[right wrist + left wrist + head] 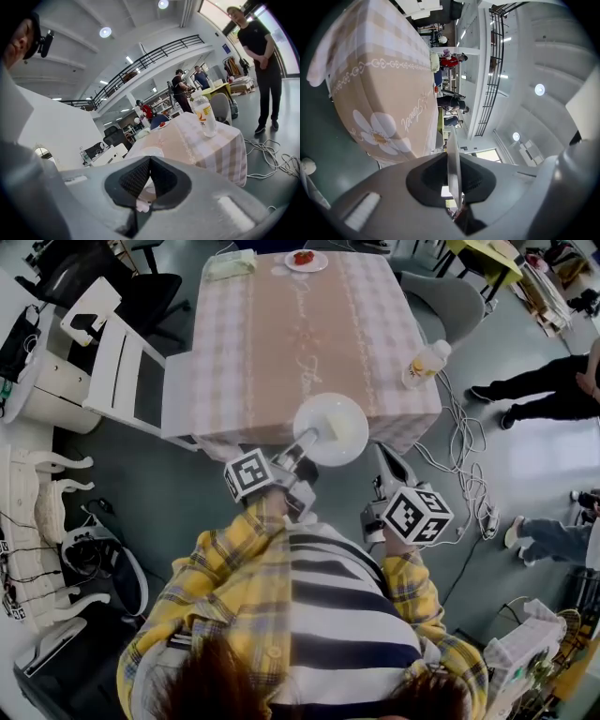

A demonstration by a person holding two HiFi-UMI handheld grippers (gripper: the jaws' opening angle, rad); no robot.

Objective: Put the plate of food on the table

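A white plate [330,429] with a pale piece of food on its right part hangs just before the near edge of the table [309,334], which wears a pink checked cloth. My left gripper [306,448] is shut on the plate's near rim. In the left gripper view the plate [453,154] stands edge-on between the pads of the left gripper [453,174], with the table [384,89] ahead. My right gripper [383,457] hangs to the right of the plate, apart from it. In its own view the right gripper [150,160] is shut with nothing between its tips, and the plate [151,151] shows just beyond.
On the table stand a drink bottle [427,362] at the near right corner, a small plate with red food [306,259] and a pale folded cloth [232,263] at the far edge. A white chair [117,367] is at left, a grey chair [450,301] at right. Cables [464,465] and people's legs [544,390] are at right.
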